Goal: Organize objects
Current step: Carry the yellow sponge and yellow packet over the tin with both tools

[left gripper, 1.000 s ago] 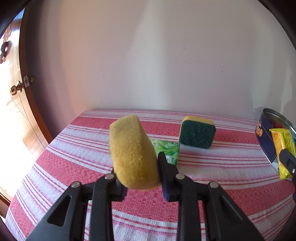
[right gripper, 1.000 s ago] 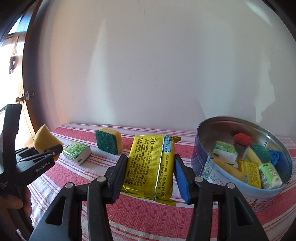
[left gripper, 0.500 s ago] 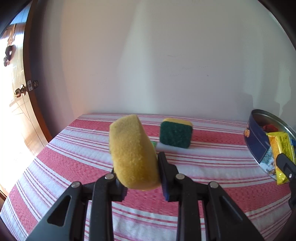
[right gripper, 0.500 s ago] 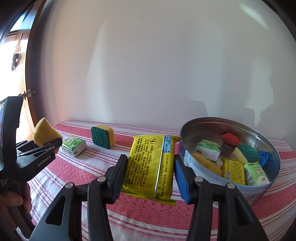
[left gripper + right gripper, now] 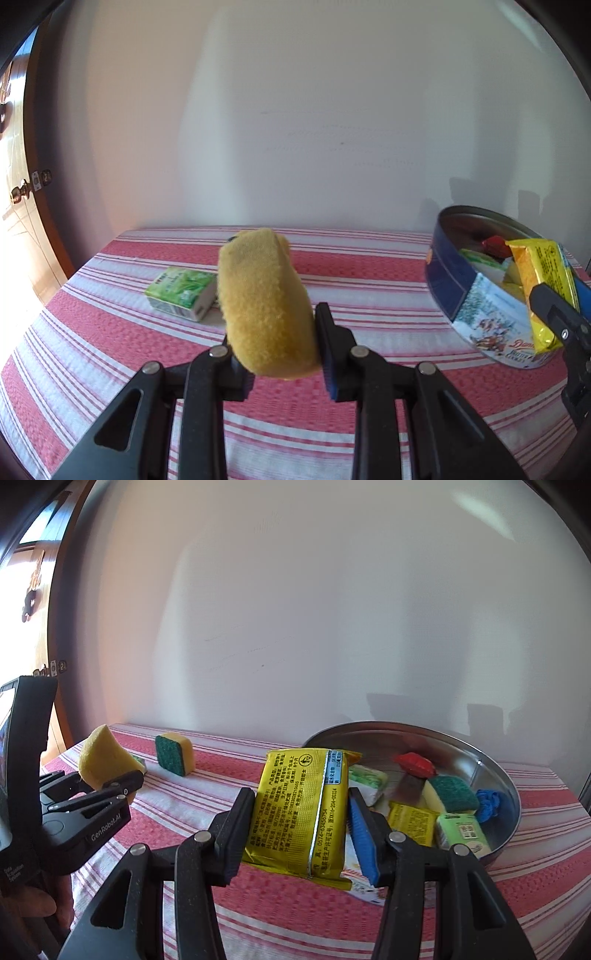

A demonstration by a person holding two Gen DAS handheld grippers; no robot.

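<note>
Left wrist view: left hand-held gripper (image 5: 280, 350) is clamped on a yellow sponge (image 5: 267, 302), squeezed at its lower end so most of it sticks up clear of the striped worktop (image 5: 110, 350), lifted for carrying. Green tissue pack (image 5: 183, 293) lies flat on the cloth just behind the sponge, not yet collected. Round tin (image 5: 476, 310) sits to the right, already holding several items, so it reads as the collection bin.

Right wrist view: right hand-held gripper (image 5: 301, 812) grips a yellow snack packet (image 5: 303, 808) by its long edges, held upright just in front of the tin rim, probably about to be dropped in. Green-and-yellow scrub sponge (image 5: 174, 753) stands on the cloth well left of the tin, loose. Tin contents include a red piece, a scrub sponge, something blue, small packs. Judgement: both held items are headed for the tin; two loose items remain.
</note>
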